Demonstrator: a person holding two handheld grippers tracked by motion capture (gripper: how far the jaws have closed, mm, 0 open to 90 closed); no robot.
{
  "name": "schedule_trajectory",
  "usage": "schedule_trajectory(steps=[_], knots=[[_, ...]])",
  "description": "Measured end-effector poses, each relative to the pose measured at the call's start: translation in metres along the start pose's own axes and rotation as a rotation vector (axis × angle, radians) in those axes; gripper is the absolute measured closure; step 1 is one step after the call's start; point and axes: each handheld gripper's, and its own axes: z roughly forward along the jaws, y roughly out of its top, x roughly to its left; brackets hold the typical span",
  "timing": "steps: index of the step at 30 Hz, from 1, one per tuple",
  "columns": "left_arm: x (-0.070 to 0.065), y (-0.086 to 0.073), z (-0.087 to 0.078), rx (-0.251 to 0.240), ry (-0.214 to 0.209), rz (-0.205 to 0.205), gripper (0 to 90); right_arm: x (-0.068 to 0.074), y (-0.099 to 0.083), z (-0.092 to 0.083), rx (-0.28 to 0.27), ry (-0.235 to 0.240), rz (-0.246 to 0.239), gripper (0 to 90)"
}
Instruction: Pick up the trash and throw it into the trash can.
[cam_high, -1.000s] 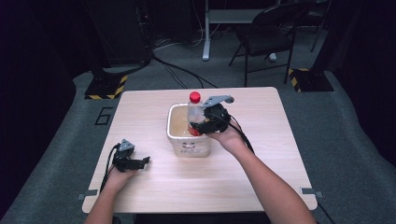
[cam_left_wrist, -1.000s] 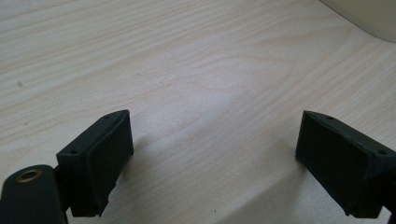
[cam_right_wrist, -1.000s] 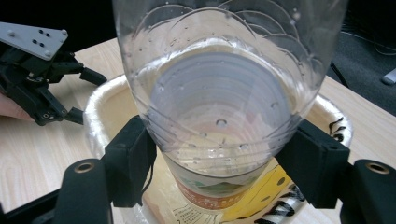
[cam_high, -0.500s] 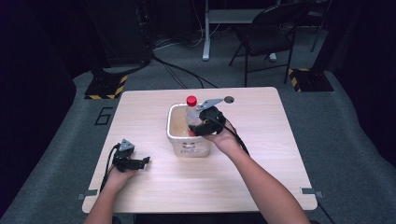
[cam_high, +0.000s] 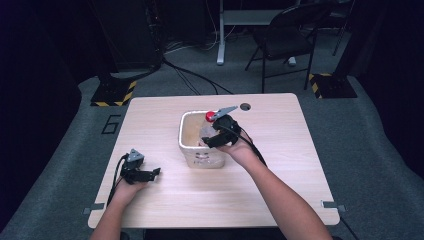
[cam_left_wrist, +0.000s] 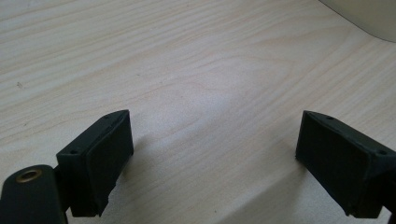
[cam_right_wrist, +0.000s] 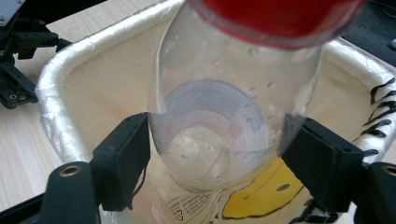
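Where the right claw (cam_high: 216, 136) reaches over the middle of the desk (cam_high: 280, 165), it grips a clear plastic bottle (cam_high: 207, 131) with a red cap (cam_high: 210, 116), and the bottle hangs partly down inside a white tub (cam_high: 192, 150). From above, the red cap pokes up just past the tub's far rim, and the person's right hand (cam_high: 239, 150) sits at the tub's near right corner. The bottle looks empty, with only small droplets on the inside of its wall.

Looking along the right claw (cam_right_wrist: 217, 158), both black jaws press against the bottle (cam_right_wrist: 224, 121) on either side of its body, the red cap (cam_right_wrist: 275, 18) close to the lens. Below the bottle, the tub (cam_right_wrist: 60, 93) is lined with something like crinkled plastic at the rim, and its bottom carries a yellow and black print that the high camera does not make out. I cannot tell whether the bottle's base touches the tub floor.

Over at the near left of the desk, the left claw (cam_high: 150, 174) lies low in the person's left hand (cam_high: 127, 189), well apart from the tub. Its own camera shows the left claw (cam_left_wrist: 212, 154) spread wide with bare wood grain of the desk (cam_left_wrist: 187, 70) between the jaws, and a pale corner of the tub (cam_left_wrist: 369, 18) far up at the right edge.
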Motion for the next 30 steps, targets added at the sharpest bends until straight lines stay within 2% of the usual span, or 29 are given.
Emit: schedule_trajectory(steps=[18, 25, 30], knots=[[0.0, 0.0, 0.0, 0.0, 0.001, 0.001, 10.8, 0.004, -0.016, -0.041, -0.077, 0.005, -0.031, 22.8], [0.0, 0.0, 0.0, -0.001, 0.001, 0.001, 10.8, 0.001, -0.029, -0.053, -0.107, -0.003, -0.037, 23.6], [0.0, 0.0, 0.0, 0.0, 0.001, 0.001, 10.8, -0.005, -0.041, -0.06, -0.111, -0.02, -0.023, 24.0]])
